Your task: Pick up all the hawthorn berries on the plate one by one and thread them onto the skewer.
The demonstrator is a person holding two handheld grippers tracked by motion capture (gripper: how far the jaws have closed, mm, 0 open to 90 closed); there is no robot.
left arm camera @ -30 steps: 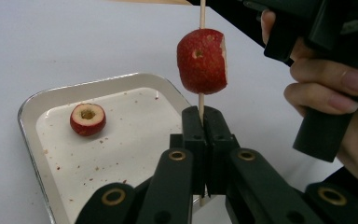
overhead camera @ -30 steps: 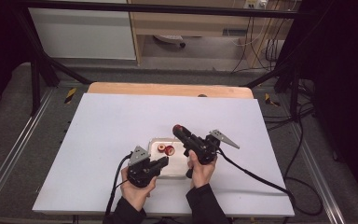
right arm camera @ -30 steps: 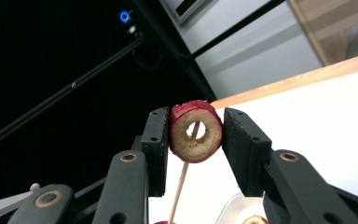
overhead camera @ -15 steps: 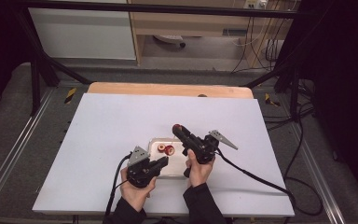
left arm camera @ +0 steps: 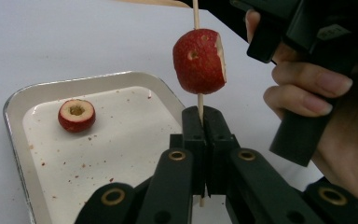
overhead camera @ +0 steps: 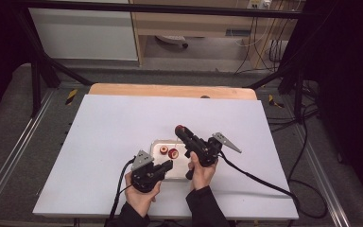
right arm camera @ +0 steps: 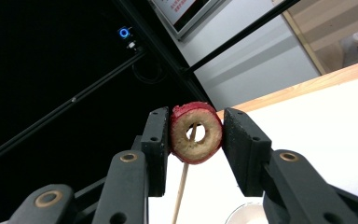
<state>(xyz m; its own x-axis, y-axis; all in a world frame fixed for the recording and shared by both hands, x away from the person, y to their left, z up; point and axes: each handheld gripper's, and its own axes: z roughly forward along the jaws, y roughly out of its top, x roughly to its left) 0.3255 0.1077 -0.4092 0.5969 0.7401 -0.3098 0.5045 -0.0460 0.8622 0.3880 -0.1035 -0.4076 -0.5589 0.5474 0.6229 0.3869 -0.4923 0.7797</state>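
Skewer (left arm camera: pixel 199 100): thin wood stick, upright, bottom end pinched betw. L gripper (left arm camera: pixel 204 123) jaws, which are pressed together on it. One red fruit piece (left arm camera: pixel 199 61), cored, threaded on the skewer partway up, clear of the L jaws. Higher up, skewer (right arm camera: pixel 184 179) runs through the hole of a 2nd fruit ring (right arm camera: pixel 196 132); R gripper (right arm camera: pixel 195 140) jaws squeeze that ring from both sides, red skin at the edges, pale cut face toward its cam.

High view: both grippers near-centre of the table, L gripper (overhead camera: pixel 166 165) at the near edge of the tray, R gripper (overhead camera: pixel 179 131) over its right side, tilted up and to the far side. Hands close together, R hand (overhead camera: pixel 201 171) just right of L hand (overhead camera: pixel 141 195).

Tray (left arm camera: pixel 16 100): white, metal rim, crumbs scattered on it. One more cored fruit (left arm camera: pixel 76 115) lies in it, left part, hole up.

Table (overhead camera: pixel 108 123): white top, wood strip along far edge. Cables trail off near side, left and right.
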